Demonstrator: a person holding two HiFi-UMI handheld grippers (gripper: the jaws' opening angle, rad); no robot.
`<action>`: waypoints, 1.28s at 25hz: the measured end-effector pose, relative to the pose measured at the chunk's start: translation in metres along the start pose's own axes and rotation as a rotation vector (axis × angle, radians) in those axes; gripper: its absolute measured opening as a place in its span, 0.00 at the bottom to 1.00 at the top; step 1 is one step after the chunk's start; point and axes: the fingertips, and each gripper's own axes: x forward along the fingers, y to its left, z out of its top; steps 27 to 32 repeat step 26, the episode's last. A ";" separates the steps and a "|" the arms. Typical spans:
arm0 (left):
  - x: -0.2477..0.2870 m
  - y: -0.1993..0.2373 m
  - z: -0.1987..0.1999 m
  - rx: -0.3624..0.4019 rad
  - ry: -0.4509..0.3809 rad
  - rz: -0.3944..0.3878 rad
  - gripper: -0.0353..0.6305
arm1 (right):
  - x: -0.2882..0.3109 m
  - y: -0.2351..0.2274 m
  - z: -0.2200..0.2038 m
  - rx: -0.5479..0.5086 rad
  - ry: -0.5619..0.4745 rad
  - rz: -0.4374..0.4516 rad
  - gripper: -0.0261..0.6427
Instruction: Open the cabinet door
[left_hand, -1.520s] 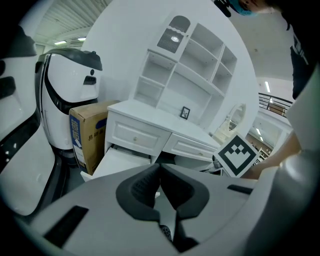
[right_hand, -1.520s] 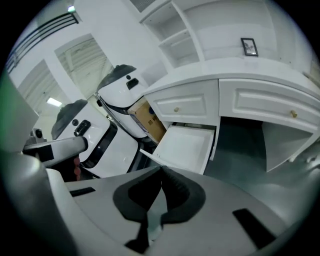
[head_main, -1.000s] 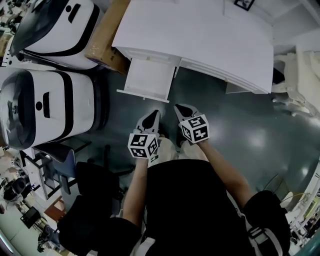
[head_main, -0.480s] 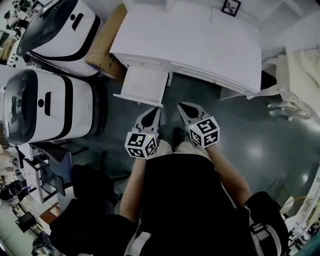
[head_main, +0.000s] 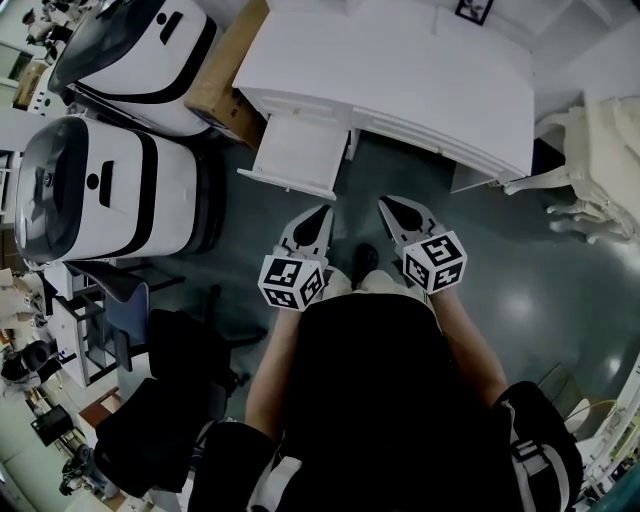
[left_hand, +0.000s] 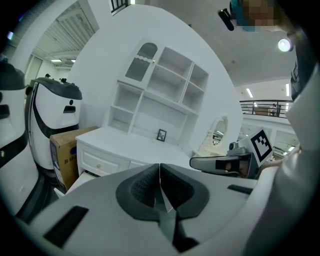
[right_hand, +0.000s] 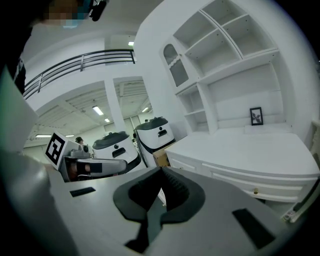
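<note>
The white cabinet (head_main: 420, 80) stands at the top of the head view, with open shelves (left_hand: 160, 95) above its counter. At its left front a white door panel (head_main: 295, 155) sticks out open over the dark floor. My left gripper (head_main: 320, 212) and right gripper (head_main: 390, 205) hang side by side in front of it, apart from it, both pointing towards the cabinet. In the left gripper view the jaws (left_hand: 159, 172) are shut with nothing in them. The same holds in the right gripper view (right_hand: 161, 175). A small framed picture (right_hand: 256, 116) sits on the counter.
Two large white and black machines (head_main: 100, 190) stand to the left, with a cardboard box (head_main: 225, 85) between them and the cabinet. A white ornate chair (head_main: 585, 150) is at the right. Dark chairs (head_main: 160, 350) crowd the lower left. A knob (right_hand: 255, 190) marks a closed drawer front.
Both grippers have risen and shifted a little in front of the cabinet, still shut and empty. The open door panel has not moved.
</note>
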 end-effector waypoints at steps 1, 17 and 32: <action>-0.001 -0.001 -0.001 0.001 -0.001 0.002 0.09 | -0.002 0.000 -0.001 -0.005 -0.003 0.000 0.06; -0.005 -0.018 -0.006 0.018 0.003 -0.010 0.09 | -0.023 -0.005 -0.005 0.015 -0.035 -0.027 0.06; 0.000 -0.020 -0.003 0.024 0.002 -0.007 0.09 | -0.025 -0.009 0.001 -0.004 -0.042 -0.032 0.06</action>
